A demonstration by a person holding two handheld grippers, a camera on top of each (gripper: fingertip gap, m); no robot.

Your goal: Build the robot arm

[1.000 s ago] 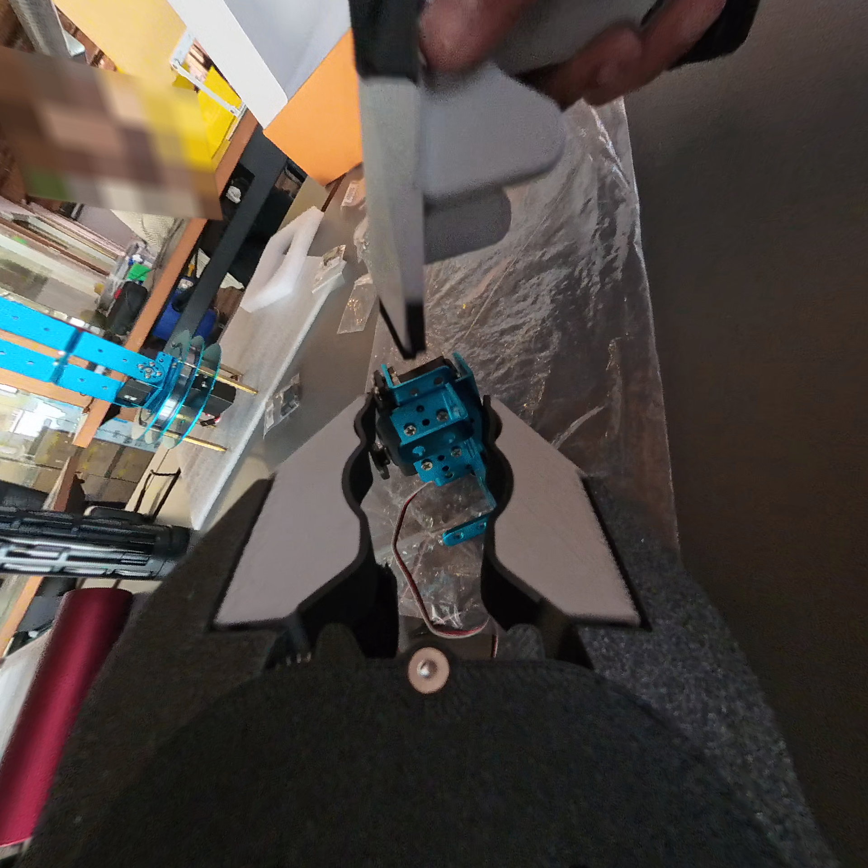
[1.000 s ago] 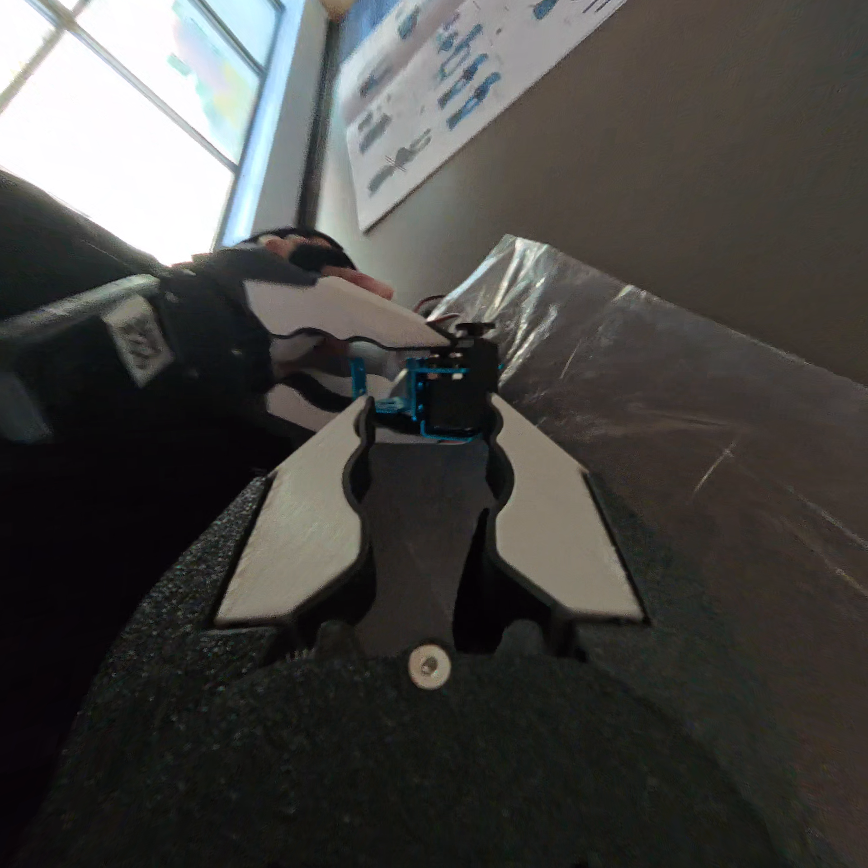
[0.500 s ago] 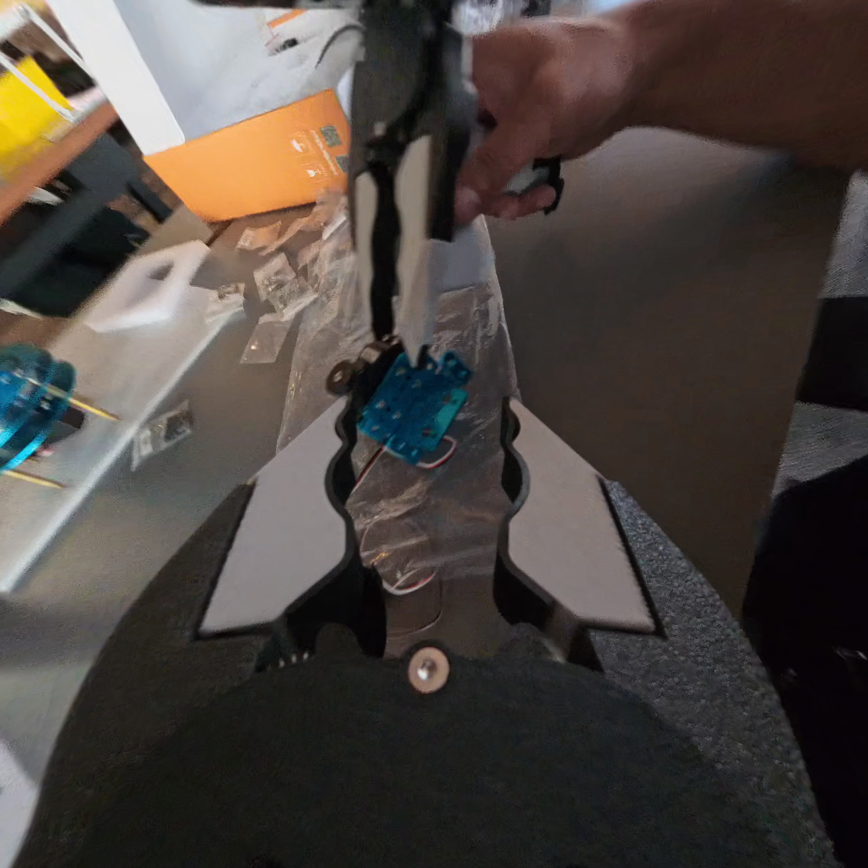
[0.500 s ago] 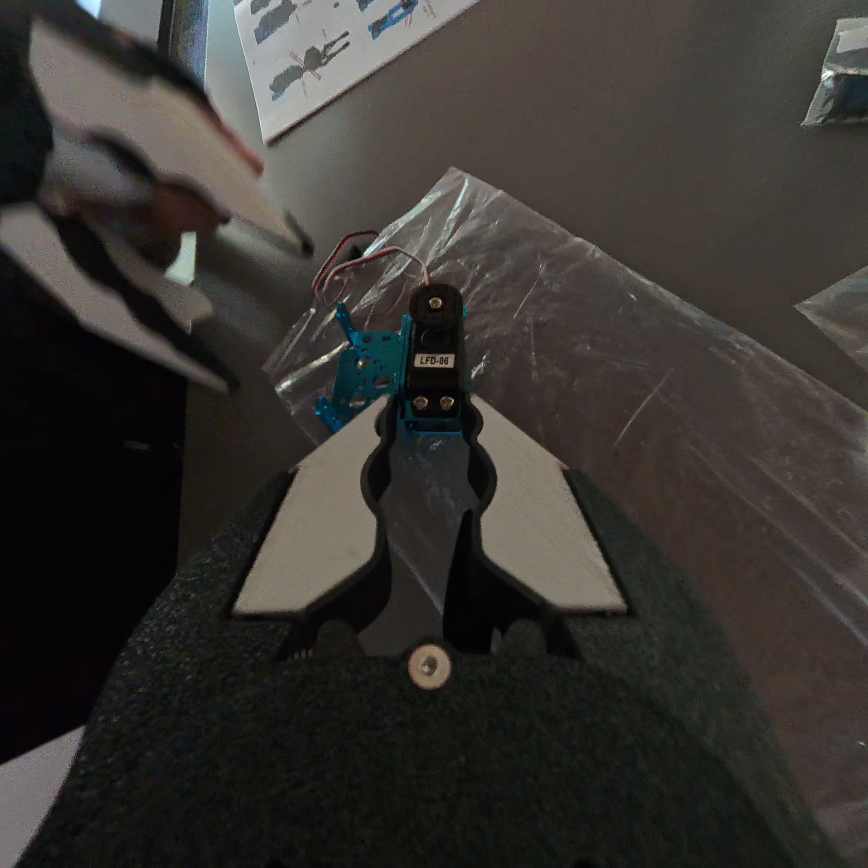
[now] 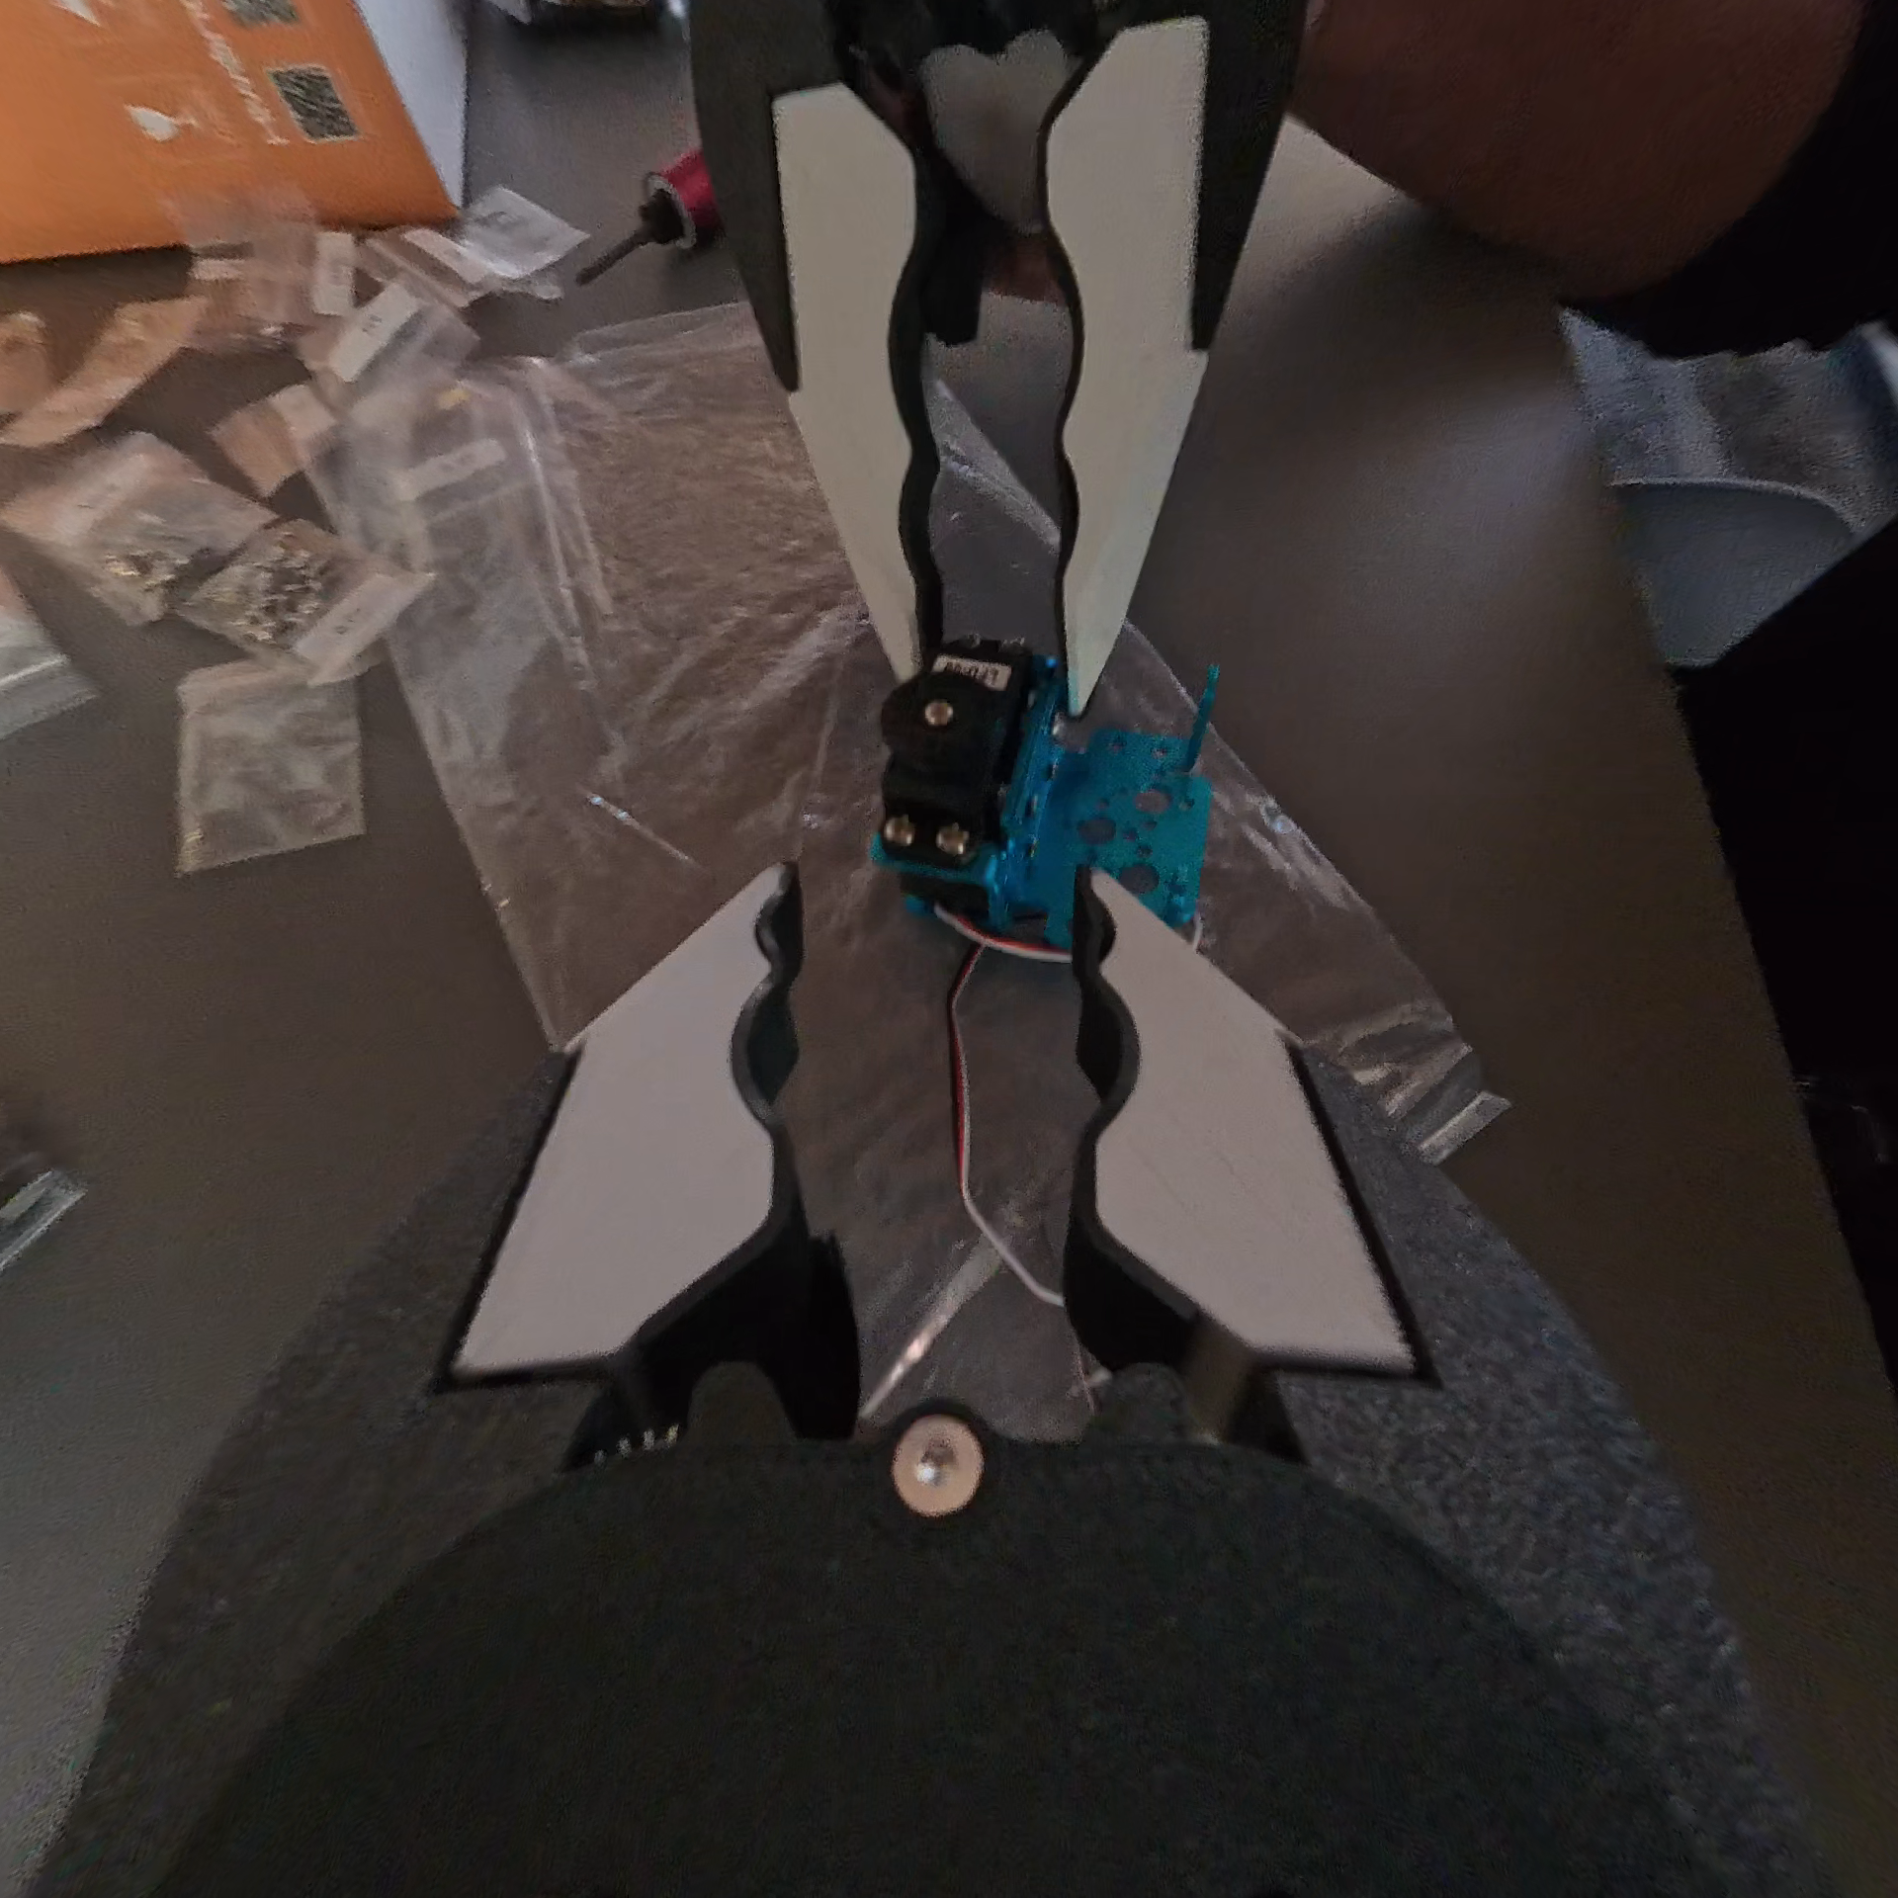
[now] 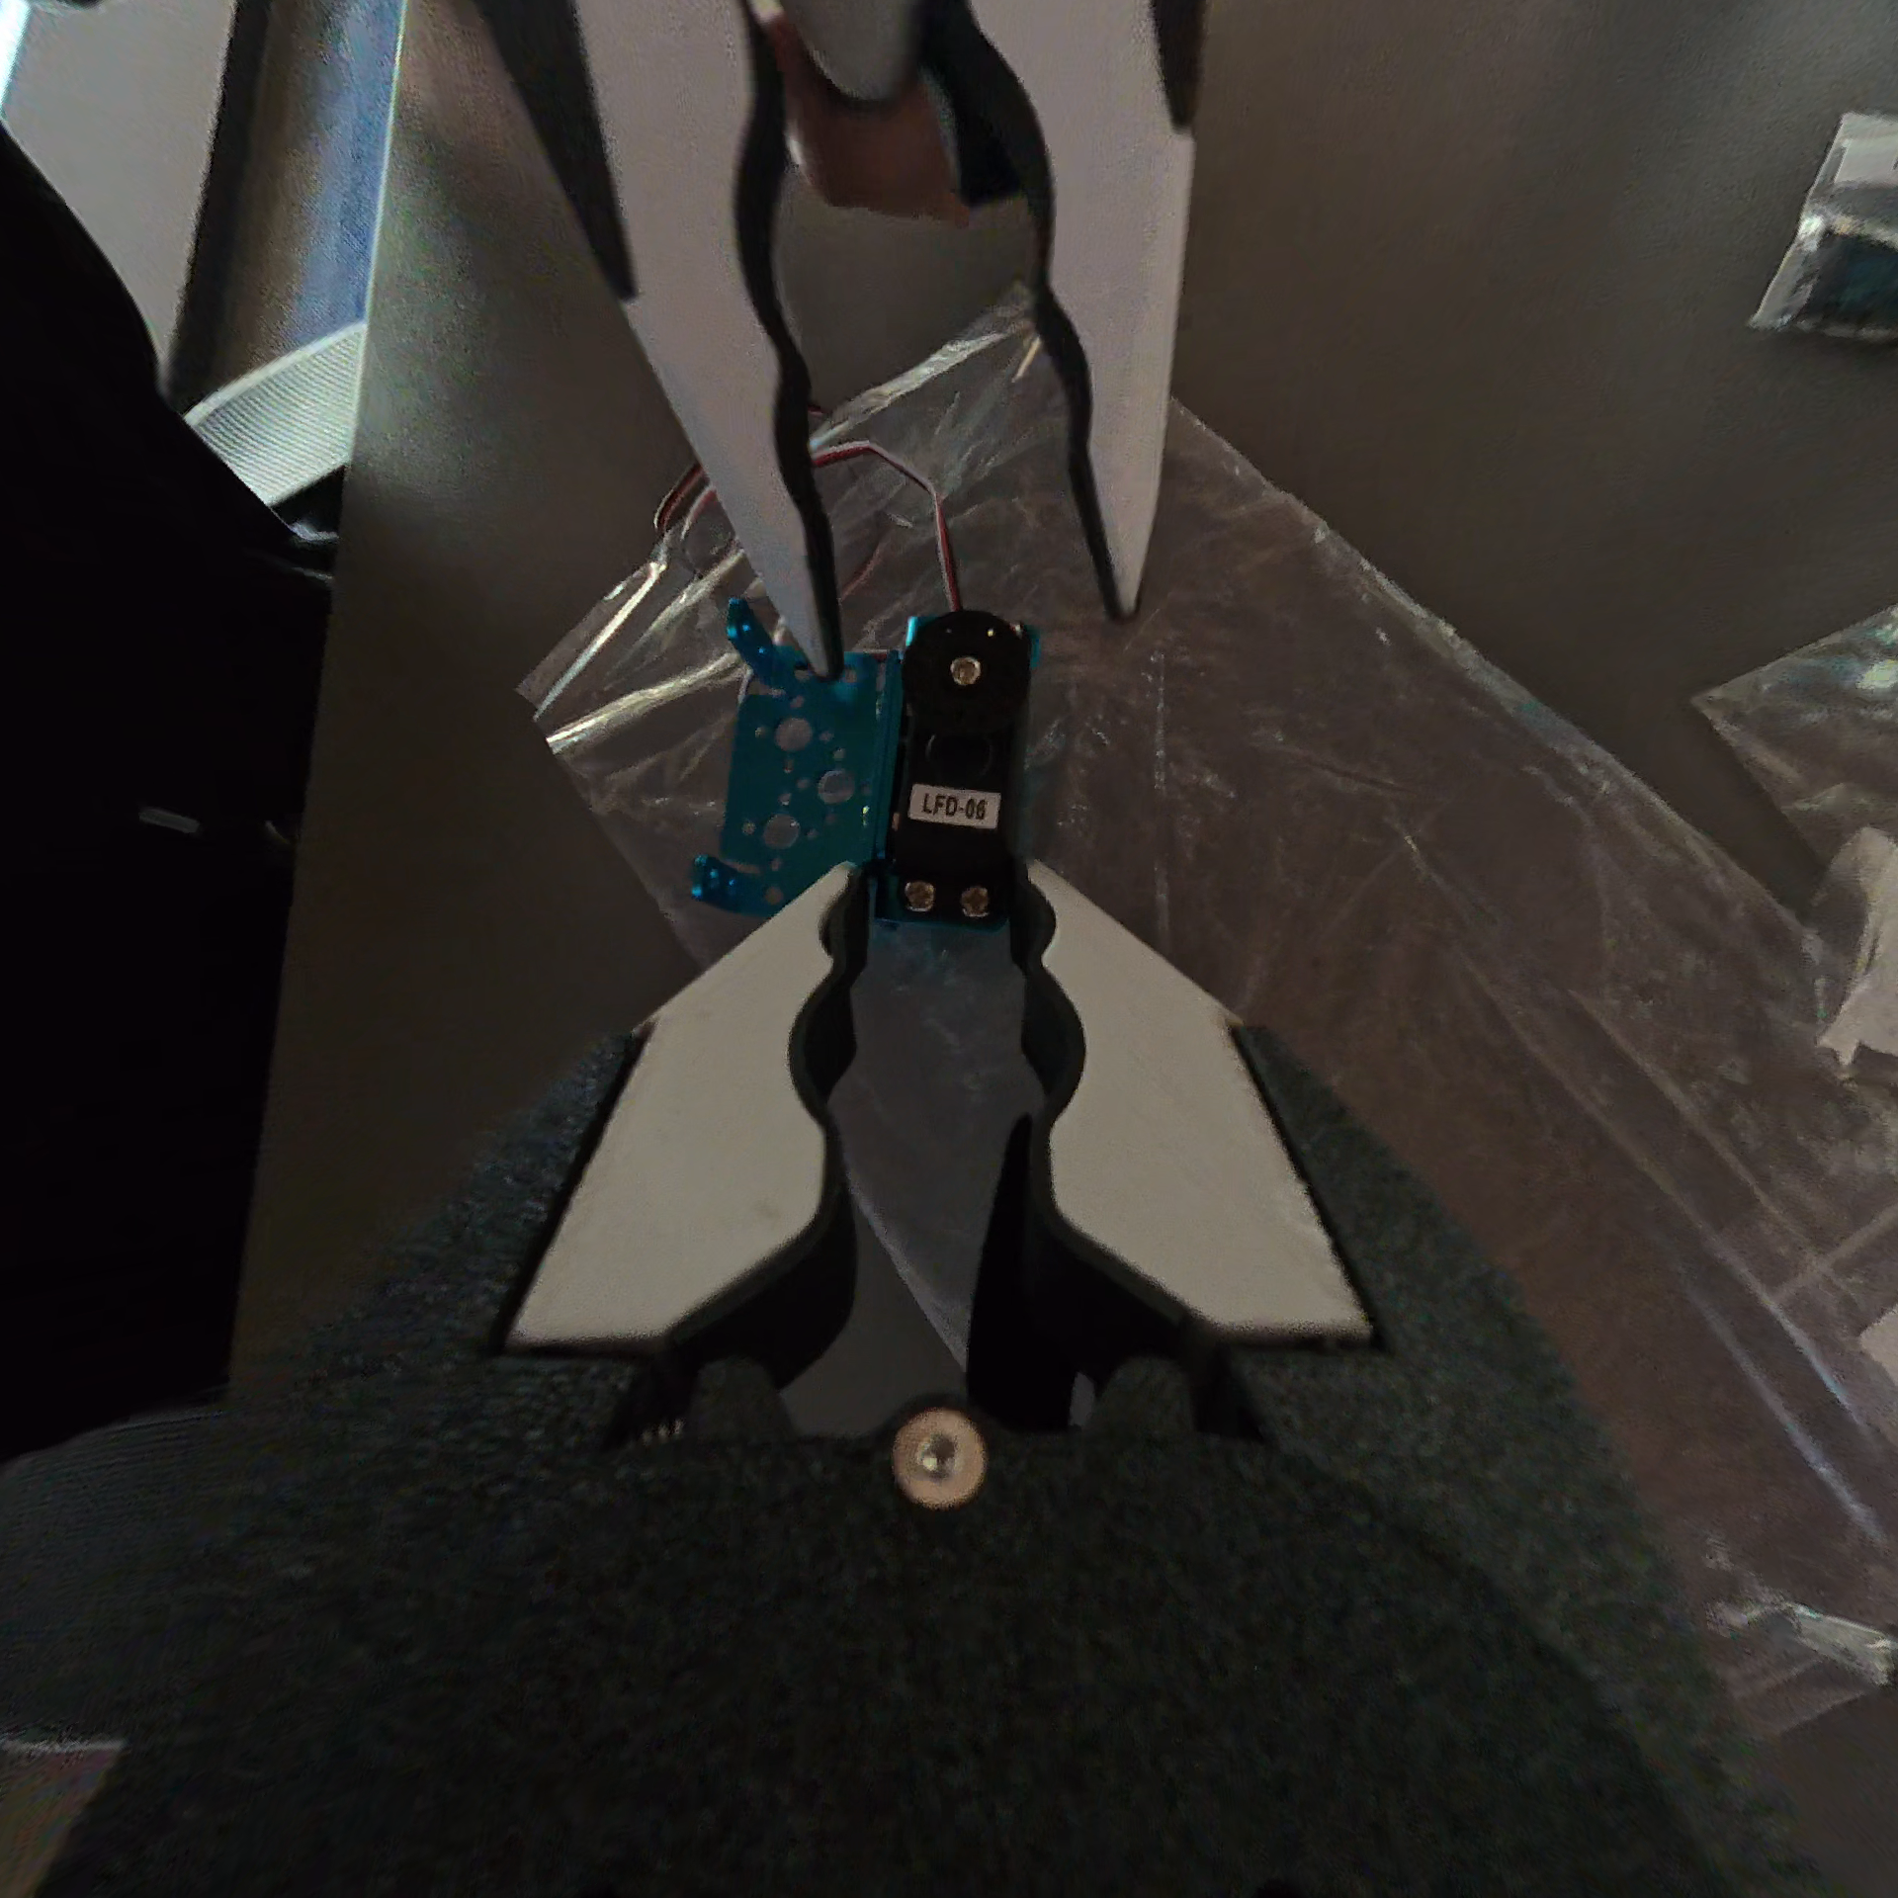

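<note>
A black servo [image 6: 955, 781] with a white label sits in a blue perforated metal bracket [image 6: 801, 781], its red and white wires trailing off. My right gripper [image 6: 940, 878] is shut on the servo's near end and holds it just over a clear plastic bag [image 6: 1335, 822]. My left gripper [image 5: 940, 878] is open, facing the right one. Its fingertips stand either side of the servo [image 5: 955, 760] and bracket [image 5: 1130, 822]. In the right wrist view one left fingertip [image 6: 811, 637] touches the bracket's far edge.
The dark table [image 5: 1438, 719] carries an orange box [image 5: 205, 113], several small bags of hardware [image 5: 257, 585] and a red-handled screwdriver [image 5: 678, 205] at the far left. A grey cloth [image 5: 1746, 493] lies at the right. More bags [image 6: 1838, 257] lie right of the right gripper. Tip to tip, the grippers are about 4 cm apart.
My left gripper let go of the servo and bracket and opened. My right gripper closed on the servo and holds it. Both views swung down toward the table.
</note>
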